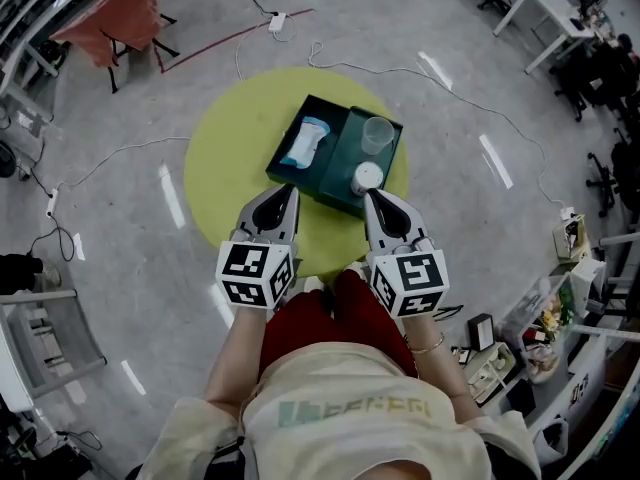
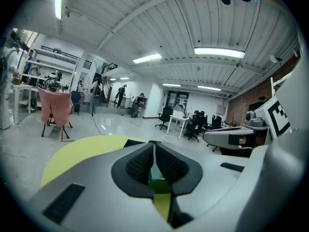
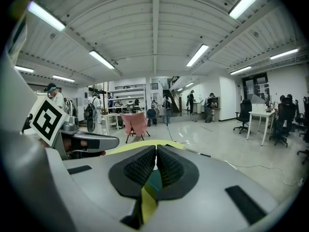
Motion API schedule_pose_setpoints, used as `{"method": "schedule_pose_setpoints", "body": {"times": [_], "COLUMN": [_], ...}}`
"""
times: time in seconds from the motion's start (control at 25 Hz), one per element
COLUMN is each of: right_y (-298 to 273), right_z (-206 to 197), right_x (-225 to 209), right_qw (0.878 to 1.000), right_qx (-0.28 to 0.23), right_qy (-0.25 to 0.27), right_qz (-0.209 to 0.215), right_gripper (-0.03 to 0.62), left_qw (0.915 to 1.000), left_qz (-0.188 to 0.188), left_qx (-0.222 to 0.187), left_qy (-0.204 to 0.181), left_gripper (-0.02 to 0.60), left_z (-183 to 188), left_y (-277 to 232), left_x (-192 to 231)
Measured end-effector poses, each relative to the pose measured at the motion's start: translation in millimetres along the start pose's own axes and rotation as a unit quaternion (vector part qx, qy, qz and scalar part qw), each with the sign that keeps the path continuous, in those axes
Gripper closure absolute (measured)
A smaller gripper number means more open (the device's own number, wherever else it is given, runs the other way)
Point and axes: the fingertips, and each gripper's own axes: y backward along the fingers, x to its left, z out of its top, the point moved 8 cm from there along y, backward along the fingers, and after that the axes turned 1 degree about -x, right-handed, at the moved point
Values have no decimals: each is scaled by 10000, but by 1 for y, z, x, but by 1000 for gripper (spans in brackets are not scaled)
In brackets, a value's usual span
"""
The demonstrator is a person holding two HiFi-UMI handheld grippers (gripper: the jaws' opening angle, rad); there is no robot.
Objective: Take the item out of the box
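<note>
Both the left gripper (image 1: 291, 192) and the right gripper (image 1: 369, 197) hover at the yellow worktop's (image 1: 225, 153) near edge with jaws closed and empty, so probably best to open one wide before dipping into the dark green box (image 1: 338, 156) mid-worktop, where the blue-and-white pouch (image 1: 305, 141), clear cup (image 1: 377, 135) and white cap (image 1: 367, 177) sit.

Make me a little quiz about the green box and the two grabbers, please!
1. True or false: the left gripper is holding the clear cup.
2. What colour is the round surface under the box? A red, B yellow-green, C blue.
3. Fill in: in the head view, the blue-and-white packet lies in the box's ____ part.

Key: 1 false, its jaws are shut and empty, and the cup stands in the box. 2 B. 3 left.
</note>
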Motion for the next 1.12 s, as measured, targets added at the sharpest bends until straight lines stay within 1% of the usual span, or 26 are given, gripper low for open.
{"method": "schedule_pose_setpoints", "body": {"times": [0.12,0.24,0.36,0.56,0.84,1.04,1.12], "right_y": [-4,-10,-19,-36,-63,-80,-87], "right_z": [4,11,19,29,38,40,42], "right_x": [-2,-8,-17,-38,-65,-73,-78], "right_qw": [10000,9999,9997,9993,9978,9958,9950], "right_qx": [-38,-108,-152,-187,-168,-122,-94], "right_qy": [36,73,94,121,160,209,227], "right_qz": [39,93,168,296,622,880,970], "right_gripper": [557,556,557,556,556,557,557], "left_qw": [9999,9998,9996,9989,9971,9950,9940], "left_qz": [22,112,222,332,518,642,691], "left_qx": [48,105,183,285,519,737,821], "left_qy": [-90,-91,-68,-156,-198,-191,-206], "left_gripper": [548,548,548,548,546,543,523], "left_z": [1,3,6,11,16,15,15], "left_y": [-6,-15,-27,-47,-76,-91,-99], "left_x": [1,5,7,4,4,8,10]}}
